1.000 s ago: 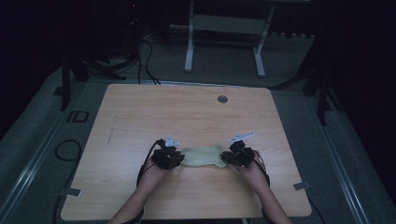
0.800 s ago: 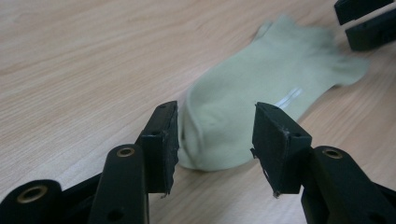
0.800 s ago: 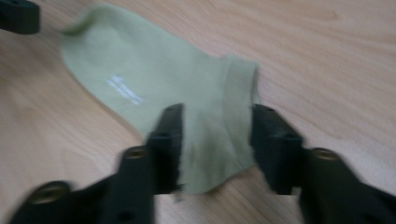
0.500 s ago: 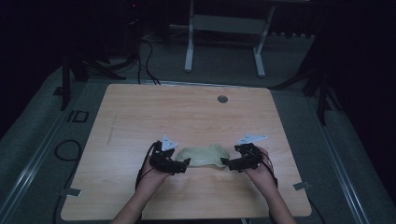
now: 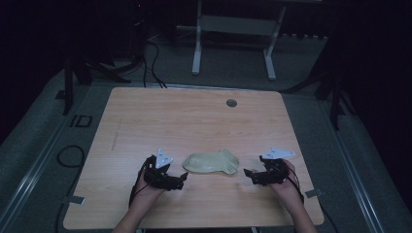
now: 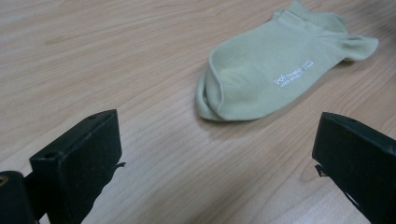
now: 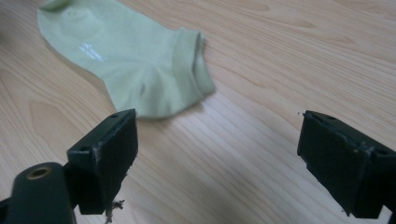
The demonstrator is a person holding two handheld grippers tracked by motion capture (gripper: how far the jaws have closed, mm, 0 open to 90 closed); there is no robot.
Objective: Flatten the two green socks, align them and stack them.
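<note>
While the pale green sock [image 5: 212, 162] is lying flat on the wooden desk [image 5: 145, 121], in the lower middle of the high view, both grippers are sitting apart from it with nothing in them. The left gripper [image 5: 183, 176] is resting in the lower left of that frame, just beside the sock's rounded toe end, and its jaws are standing wide apart; in the left gripper view the left gripper [image 6: 217, 154] is showing bare desk [image 6: 93, 56] between its two black jaws, with the sock [image 6: 275, 70] lying beyond them in the upper right of the frame, small white lettering [image 6: 294, 74] showing on its side. The right gripper [image 5: 247, 172] is sitting in the lower right of the high view, near the sock's cuff end but not touching it, and it too is gaping wide. In the right gripper view the right gripper [image 7: 217, 149] is framing plain wood, while the sock [image 7: 126, 60] is spreading across the upper left of the frame, its ribbed cuff [image 7: 194, 65] pointing toward the middle and its near edge just above the left-hand jaw.
</note>
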